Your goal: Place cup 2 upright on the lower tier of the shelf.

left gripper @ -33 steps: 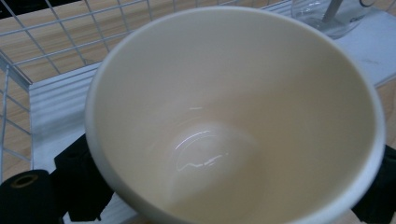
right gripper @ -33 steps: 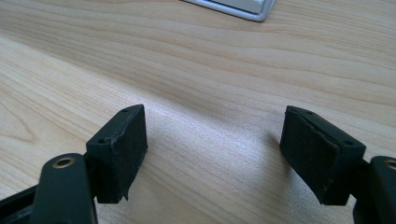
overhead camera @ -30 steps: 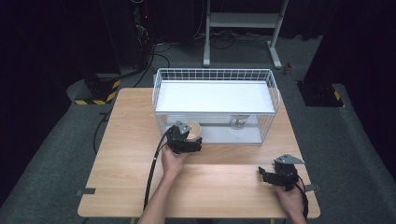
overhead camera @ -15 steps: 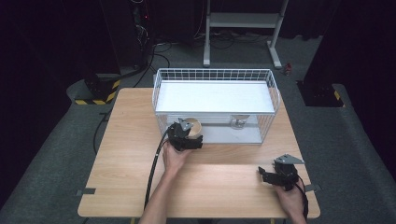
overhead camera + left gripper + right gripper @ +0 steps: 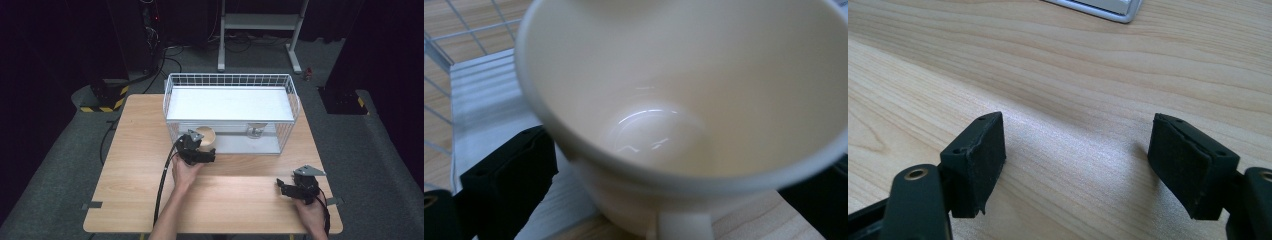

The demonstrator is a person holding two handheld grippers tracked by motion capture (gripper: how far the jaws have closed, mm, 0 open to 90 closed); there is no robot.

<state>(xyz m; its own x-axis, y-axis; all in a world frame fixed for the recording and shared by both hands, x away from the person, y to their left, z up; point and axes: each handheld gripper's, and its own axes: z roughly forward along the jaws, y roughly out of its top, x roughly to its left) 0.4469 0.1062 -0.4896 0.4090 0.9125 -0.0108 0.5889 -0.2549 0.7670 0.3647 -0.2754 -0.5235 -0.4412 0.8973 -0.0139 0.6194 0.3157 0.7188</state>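
Hand-held gripper on the left (image 5: 204,148) has just been opening, its jaws now spread either side of the cream ceramic cup (image 5: 684,105) without pressing it, so the cup looks released. Glossy and empty, it stands left of centre, at the white wire basket's (image 5: 230,80) open front.

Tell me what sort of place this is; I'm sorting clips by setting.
Probably a lab or studio set up for recording, not a home: a lone wooden table on grey floor, dark surroundings, equipment stands behind, and yellow-black hazard-striped bases with loose cables.
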